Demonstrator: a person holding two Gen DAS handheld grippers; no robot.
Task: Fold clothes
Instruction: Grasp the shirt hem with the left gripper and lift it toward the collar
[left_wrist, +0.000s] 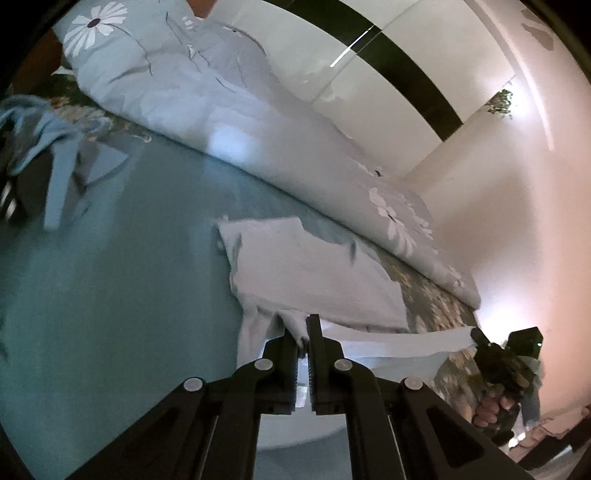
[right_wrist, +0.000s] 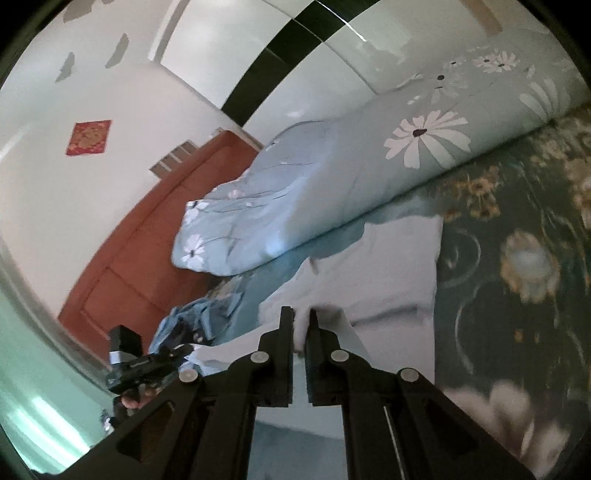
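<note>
your left gripper (left_wrist: 303, 334) and right gripper (right_wrist: 300, 325) each have jaws clamped on the garment (left_wrist: 314, 273) edge, lifted off the bed (left_wrist: 110, 277); duvet (left_wrist: 221, 110) lies beyond the jaws.

No legible text, label or number anywhere; gold marks on red wall square (right_wrist: 88, 137) unreadable.
</note>
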